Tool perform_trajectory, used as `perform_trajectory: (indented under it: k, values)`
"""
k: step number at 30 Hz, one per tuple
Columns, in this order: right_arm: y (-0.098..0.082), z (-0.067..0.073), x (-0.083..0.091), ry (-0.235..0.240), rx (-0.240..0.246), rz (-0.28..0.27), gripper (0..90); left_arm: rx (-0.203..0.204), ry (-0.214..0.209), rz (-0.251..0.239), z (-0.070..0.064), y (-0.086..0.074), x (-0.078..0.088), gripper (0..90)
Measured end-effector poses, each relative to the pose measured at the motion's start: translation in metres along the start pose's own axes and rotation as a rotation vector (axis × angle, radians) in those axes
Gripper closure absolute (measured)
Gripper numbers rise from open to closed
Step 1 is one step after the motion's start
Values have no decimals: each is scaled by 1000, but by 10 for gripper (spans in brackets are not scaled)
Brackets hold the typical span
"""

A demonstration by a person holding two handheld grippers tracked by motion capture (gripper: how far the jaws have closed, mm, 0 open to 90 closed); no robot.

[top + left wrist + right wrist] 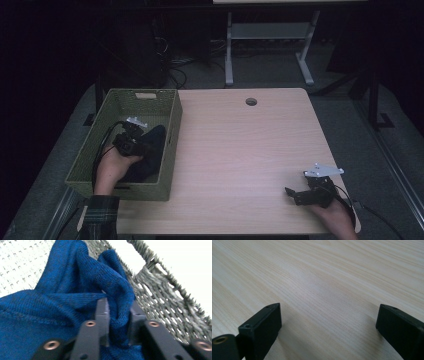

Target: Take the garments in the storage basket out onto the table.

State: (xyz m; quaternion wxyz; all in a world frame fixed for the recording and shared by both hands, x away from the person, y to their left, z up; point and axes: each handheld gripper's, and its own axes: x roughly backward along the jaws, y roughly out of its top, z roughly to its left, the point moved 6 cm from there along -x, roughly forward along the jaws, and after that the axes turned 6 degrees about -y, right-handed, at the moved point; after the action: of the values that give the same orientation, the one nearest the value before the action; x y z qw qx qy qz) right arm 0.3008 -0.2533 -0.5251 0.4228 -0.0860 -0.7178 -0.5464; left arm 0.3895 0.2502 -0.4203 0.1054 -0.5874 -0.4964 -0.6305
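Note:
A dark blue knitted cloth (150, 152) lies inside the green woven basket (120, 102) at the table's left. My left gripper (142, 146) reaches into the basket and is shut on a fold of that cloth (119, 322), which bunches up between the two black jaws in the left gripper view, where my left gripper (118, 315) pinches it close to the basket wall (162, 302). My right gripper (290, 194) rests near the table's front right corner. Its jaws stand wide apart over bare wood in the right gripper view, where my right gripper (329, 315) holds nothing.
The light wooden table (240, 145) has a round cable hole (251, 101) near its far edge. Behind the table stand the white legs of another desk (270, 45), with cables on the dark floor.

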Motion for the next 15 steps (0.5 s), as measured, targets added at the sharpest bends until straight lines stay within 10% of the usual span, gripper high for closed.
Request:
perform_trajectory:
  k: [15]
  values:
    - [0,0,0,-1,1,0,58,16,9,-28,7,6,24,814]
